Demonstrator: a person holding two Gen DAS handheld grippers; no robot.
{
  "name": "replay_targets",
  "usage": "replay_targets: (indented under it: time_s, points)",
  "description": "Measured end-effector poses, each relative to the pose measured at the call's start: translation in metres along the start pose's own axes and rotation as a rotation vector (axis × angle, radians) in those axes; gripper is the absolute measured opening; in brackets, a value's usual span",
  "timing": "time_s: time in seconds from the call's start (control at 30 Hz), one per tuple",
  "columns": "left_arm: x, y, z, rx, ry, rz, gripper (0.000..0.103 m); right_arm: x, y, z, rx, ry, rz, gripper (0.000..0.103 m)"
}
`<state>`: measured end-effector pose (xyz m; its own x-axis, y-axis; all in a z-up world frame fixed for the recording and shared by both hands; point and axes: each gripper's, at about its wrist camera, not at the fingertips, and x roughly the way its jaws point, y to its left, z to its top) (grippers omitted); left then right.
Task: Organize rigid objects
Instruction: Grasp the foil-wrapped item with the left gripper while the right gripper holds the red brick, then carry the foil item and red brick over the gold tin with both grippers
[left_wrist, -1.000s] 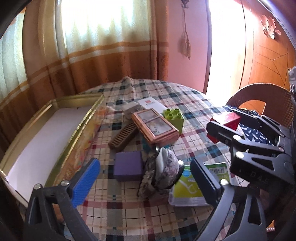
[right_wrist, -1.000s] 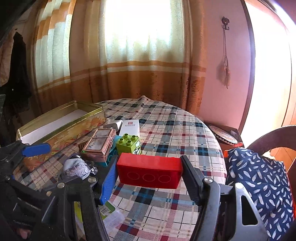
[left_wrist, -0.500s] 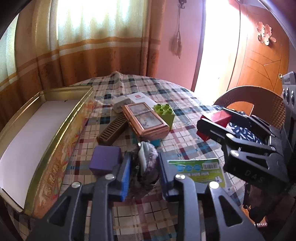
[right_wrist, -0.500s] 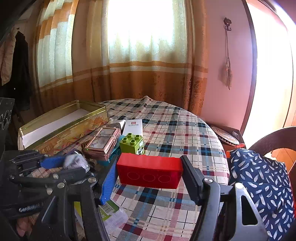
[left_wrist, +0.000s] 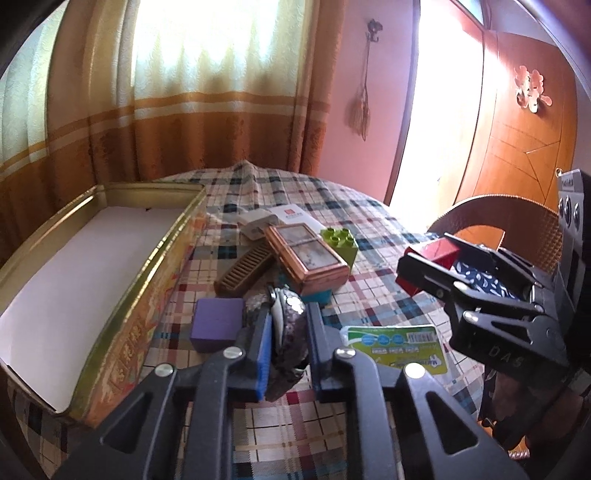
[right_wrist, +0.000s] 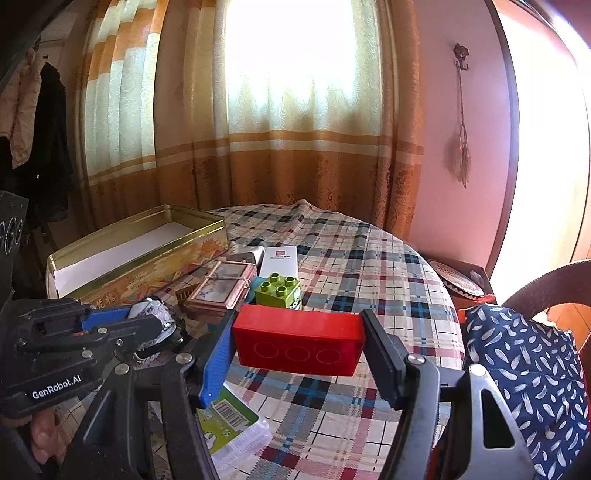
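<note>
My left jaws (left_wrist: 286, 341) are closed tight on a small mottled grey-purple pouch (left_wrist: 286, 325), pads pressing both its sides; it sits low over the checked table (left_wrist: 369, 221), just beside a purple block (left_wrist: 218, 326) and in front of a copper-framed box (left_wrist: 308, 258); my right jaws (right_wrist: 297, 343) stand about half apart and are clamped on the ends of a red brick (right_wrist: 297, 341), held clear above the cloth; a green studded brick (right_wrist: 279, 290) rests just behind it, touching the copper-framed box's side; a brown slatted piece (left_wrist: 245, 271) lies between that box and the gold tin (left_wrist: 147, 258), whose white-lined inside holds nothing of these; a green-labelled packet (left_wrist: 397, 341) lies flat near my left jaws, on their right.
</note>
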<state>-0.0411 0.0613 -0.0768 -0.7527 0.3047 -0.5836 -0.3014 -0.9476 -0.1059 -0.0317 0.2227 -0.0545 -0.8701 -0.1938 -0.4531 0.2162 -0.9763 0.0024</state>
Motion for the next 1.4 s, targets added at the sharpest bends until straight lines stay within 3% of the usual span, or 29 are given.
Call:
replay_targets:
  time_s: [0.67, 1.4]
  points:
    - [-0.019, 0.010, -0.003, -0.016, -0.110, 0.034, 0.015, -0.012, 0.017, 0.004, -0.043, -0.049, 0.041, 0.067]
    - [-0.041, 0.013, -0.001, 0.007, -0.211, 0.127, 0.015, -0.023, 0.033, 0.016, -0.056, -0.113, 0.085, 0.067]
